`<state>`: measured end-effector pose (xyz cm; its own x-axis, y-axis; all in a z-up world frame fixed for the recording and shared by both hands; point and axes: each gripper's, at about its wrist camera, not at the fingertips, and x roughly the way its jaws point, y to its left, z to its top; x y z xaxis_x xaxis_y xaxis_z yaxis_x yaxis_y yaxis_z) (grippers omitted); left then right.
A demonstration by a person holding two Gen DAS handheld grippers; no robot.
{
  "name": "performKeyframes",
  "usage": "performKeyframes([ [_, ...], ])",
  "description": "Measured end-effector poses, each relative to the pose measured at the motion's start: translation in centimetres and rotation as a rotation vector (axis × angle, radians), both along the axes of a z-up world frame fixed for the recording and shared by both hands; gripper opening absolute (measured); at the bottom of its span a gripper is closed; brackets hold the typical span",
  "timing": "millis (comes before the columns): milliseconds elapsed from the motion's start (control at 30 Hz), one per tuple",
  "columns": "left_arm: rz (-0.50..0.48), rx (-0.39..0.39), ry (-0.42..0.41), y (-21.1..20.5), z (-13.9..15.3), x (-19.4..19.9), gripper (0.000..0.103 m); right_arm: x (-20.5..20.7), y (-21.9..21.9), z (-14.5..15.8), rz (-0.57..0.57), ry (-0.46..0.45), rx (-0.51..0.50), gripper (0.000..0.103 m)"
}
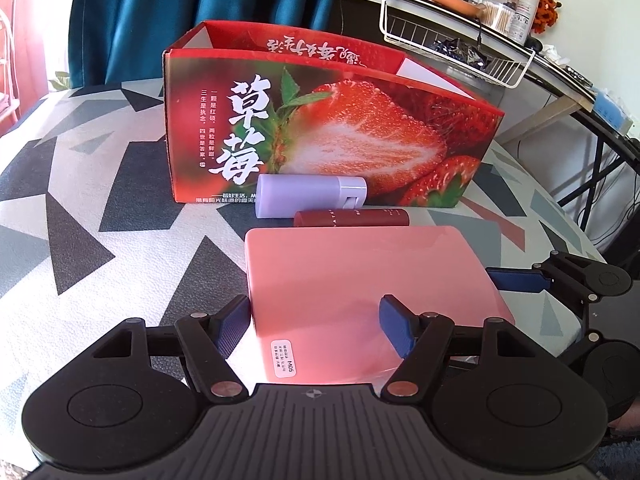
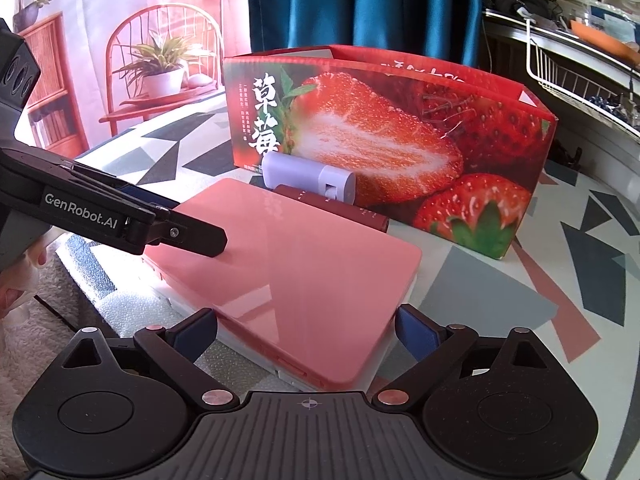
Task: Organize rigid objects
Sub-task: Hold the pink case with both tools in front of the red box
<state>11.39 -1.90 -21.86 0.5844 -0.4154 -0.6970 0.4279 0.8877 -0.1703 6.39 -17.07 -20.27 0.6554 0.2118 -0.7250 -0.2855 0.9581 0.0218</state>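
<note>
**Inspector:** On the patterned tablecloth (image 1: 100, 220), far left first. What stands there?

**Assistant:** Bare cloth only, with a blue curtain (image 1: 200, 8) behind it. Next comes the left gripper (image 1: 314, 320), pointing down at a slant over the pink case (image 1: 360, 280).

**Inspector:** State of that claw?

**Assistant:** Released. Its 2 blue pads stand apart. The left pad sits just beside the case's left edge and the right pad is over the glossy lid. Nothing is pinched between them.

**Inspector:** The case itself?

**Assistant:** It lies flat and closed, pink lid on a white base, with 1 small white label at its near edge. It is in front of the strawberry box (image 1: 320, 128), not inside it.

**Inspector:** Between case and box?

**Assistant:** 2 tubes, both lying on their sides. The lilac tube (image 1: 308, 196) lies just in front of the box wall, pale cap to the right. The dark red tube (image 1: 352, 218) lies between it and the case's far edge, set slightly further right.

**Inspector:** The box?

**Assistant:** Upright and open at the top. Its inside cannot be seen.

**Inspector:** And the right side?

**Assistant:** The right gripper (image 2: 308, 320) straddles the case's near corner with its jaws wide. Each pad is right at a case edge. I cannot tell whether they press on it. Far right, a white wire basket (image 1: 440, 40) hangs from a cluttered desk.
</note>
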Motion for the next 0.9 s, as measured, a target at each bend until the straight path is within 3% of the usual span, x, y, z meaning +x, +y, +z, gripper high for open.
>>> performKeyframes([
  [500,-0.018,0.036,-0.023,-0.5,0.3,-0.6,0.073,0.0,-0.2,0.1,-0.016,-0.009,0.012,0.095],
  [900,-0.005,0.021,-0.076,-0.5,1.4,-1.2,0.073,-0.4,-0.4,1.2,-0.029,-0.073,0.031,0.094],
])
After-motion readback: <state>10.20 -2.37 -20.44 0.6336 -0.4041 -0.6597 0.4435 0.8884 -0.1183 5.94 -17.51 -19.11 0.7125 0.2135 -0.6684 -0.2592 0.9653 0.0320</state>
